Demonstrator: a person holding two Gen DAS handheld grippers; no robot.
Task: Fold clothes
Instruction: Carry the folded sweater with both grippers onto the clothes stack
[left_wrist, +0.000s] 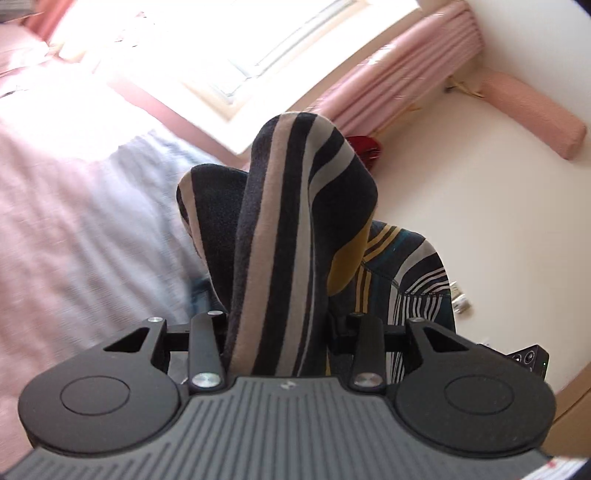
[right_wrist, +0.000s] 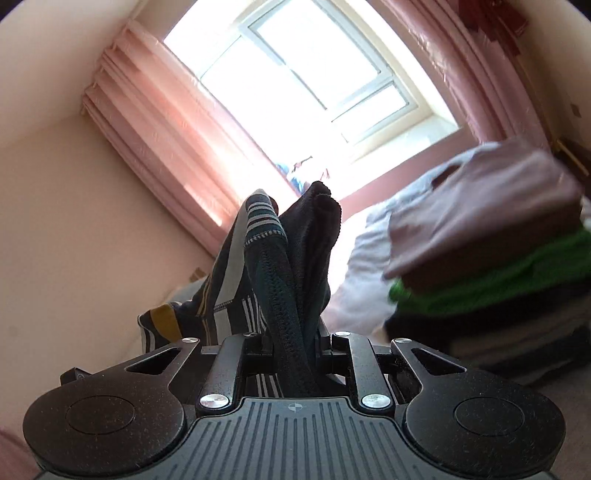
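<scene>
A dark striped garment (left_wrist: 280, 221), with cream, grey and mustard bands, hangs in the air in front of the wall. My left gripper (left_wrist: 280, 332) is shut on a thick bunched fold of it, and the cloth rises up and covers the fingertips. In the right wrist view the same garment (right_wrist: 295, 258) shows its dark hemmed edge and seam. That edge stands up from my right gripper (right_wrist: 291, 350), which is shut on it. More striped cloth (right_wrist: 229, 295) droops to the left below.
A bed with pink and white bedding (left_wrist: 74, 221) lies to the left. A stack of folded clothes (right_wrist: 480, 258), one of them green, sits at the right. A bright window (right_wrist: 295, 81) with pink curtains (right_wrist: 159, 147) is ahead. A pink bolster (left_wrist: 532, 114) leans on the wall.
</scene>
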